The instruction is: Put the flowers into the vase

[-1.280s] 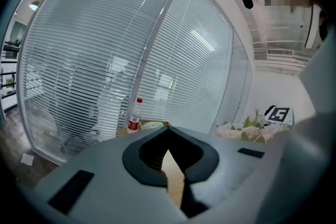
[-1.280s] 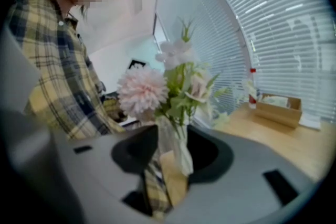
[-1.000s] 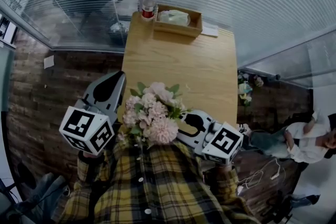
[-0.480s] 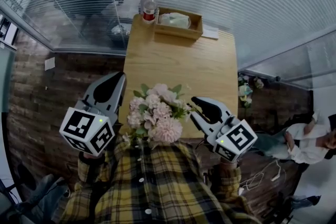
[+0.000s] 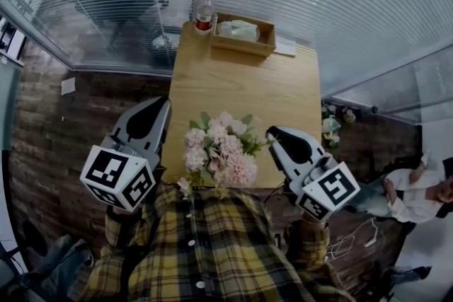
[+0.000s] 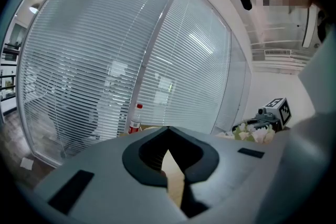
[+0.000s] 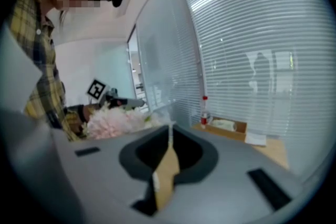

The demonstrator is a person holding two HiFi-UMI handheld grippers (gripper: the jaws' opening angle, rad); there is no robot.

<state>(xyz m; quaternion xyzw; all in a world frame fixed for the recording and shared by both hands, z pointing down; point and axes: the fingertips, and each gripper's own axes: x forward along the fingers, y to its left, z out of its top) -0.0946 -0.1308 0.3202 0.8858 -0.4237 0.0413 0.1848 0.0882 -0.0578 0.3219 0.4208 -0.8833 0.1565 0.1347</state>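
- flowers (image 5: 221, 152) heads-up at tabletop (image 5: 241, 81) near edge, stems hidden
- right hand-held gripper (image 5: 278, 134) just beside them, nearer; jaws just closed in, empty
- left hand-held gripper (image 5: 161, 104) clenched, empty

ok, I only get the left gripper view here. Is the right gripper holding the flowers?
Observer: No. The right gripper sits just right of the flowers. Its fingers have just been closing, with nothing between them.
Operator: Any vase showing?
Observer: No. The flowers hide whatever stands under them at the table's near edge.
Operator: Far end?
Observer: A wooden tray holding something pale, next to the bottle.
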